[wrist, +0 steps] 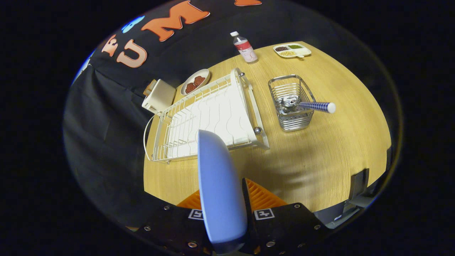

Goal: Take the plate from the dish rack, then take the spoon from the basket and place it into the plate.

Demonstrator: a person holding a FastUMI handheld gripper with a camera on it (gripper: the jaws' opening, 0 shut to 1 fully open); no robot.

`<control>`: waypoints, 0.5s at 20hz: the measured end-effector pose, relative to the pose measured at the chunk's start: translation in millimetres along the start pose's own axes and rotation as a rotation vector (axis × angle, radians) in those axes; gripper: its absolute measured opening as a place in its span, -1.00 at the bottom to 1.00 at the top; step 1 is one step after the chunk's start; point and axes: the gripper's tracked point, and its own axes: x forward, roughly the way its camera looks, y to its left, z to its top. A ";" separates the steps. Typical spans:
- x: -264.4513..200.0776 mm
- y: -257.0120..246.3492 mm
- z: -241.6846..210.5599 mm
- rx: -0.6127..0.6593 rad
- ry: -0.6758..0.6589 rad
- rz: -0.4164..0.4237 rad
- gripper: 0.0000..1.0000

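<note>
Plate (218, 185): rigid, smooth, likely slippery and breakable, held edge-on by its rim between the clenched gripper (227, 227) fingers above the table (320, 160) (dish rack (209, 117) just beyond).

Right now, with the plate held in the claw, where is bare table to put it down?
The claw is shut on the plate. The widest bare table lies just ahead, between the dish rack and the basket and nearer than both. It is crowded behind the rack: box, dish, bottle.
</note>
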 end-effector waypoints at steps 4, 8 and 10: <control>21.4 -5.1 -11.6 -0.004 0.021 0.018 -0.28; 38.1 -12.4 -24.5 -0.011 0.061 0.014 -0.28; 44.9 -14.4 -25.0 -0.015 0.062 0.019 -0.28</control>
